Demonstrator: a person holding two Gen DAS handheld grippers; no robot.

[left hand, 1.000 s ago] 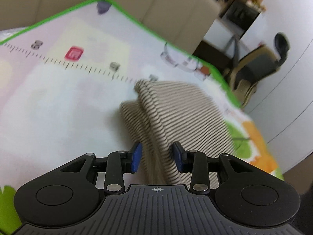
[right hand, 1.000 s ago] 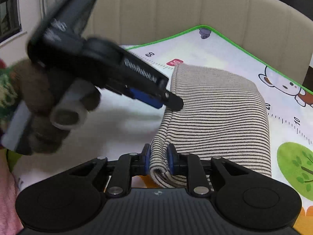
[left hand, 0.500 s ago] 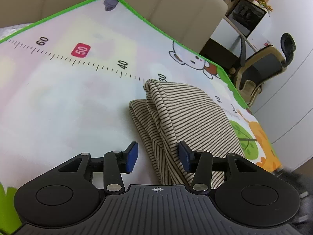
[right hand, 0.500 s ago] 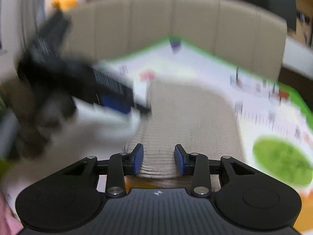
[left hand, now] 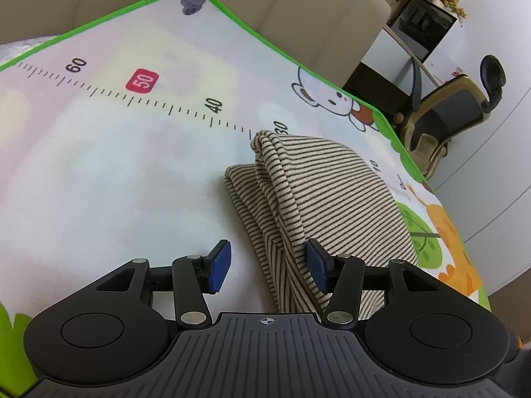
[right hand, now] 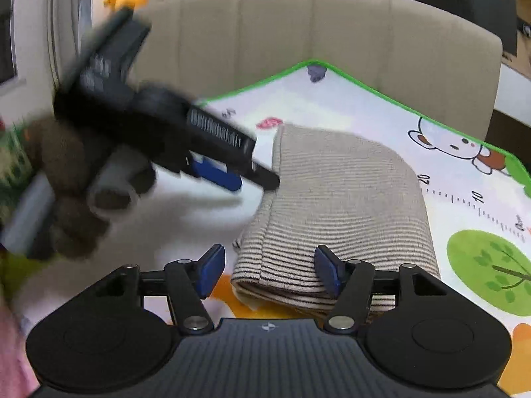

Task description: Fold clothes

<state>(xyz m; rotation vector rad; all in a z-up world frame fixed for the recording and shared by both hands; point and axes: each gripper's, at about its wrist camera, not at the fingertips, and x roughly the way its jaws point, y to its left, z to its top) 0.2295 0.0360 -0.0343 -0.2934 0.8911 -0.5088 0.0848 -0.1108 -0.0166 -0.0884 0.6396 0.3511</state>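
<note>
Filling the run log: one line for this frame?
phase: post-fold release | left gripper: open | right gripper: open | striped garment: folded, lying on play mat

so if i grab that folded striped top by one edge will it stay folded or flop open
Probably flops: the striped top is soft knit, its layers loose at the edge. Likely light. Pushed, it may bunch on the play mat rather than slide whole.

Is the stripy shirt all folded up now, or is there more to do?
It looks nearly done. The striped garment lies on the play mat as a neat stack of layers. Nothing is in hand: the left gripper and the right gripper are both open, their pads on either side of the garment's edge. Only a last tidy of the uneven left layers may remain.
</note>
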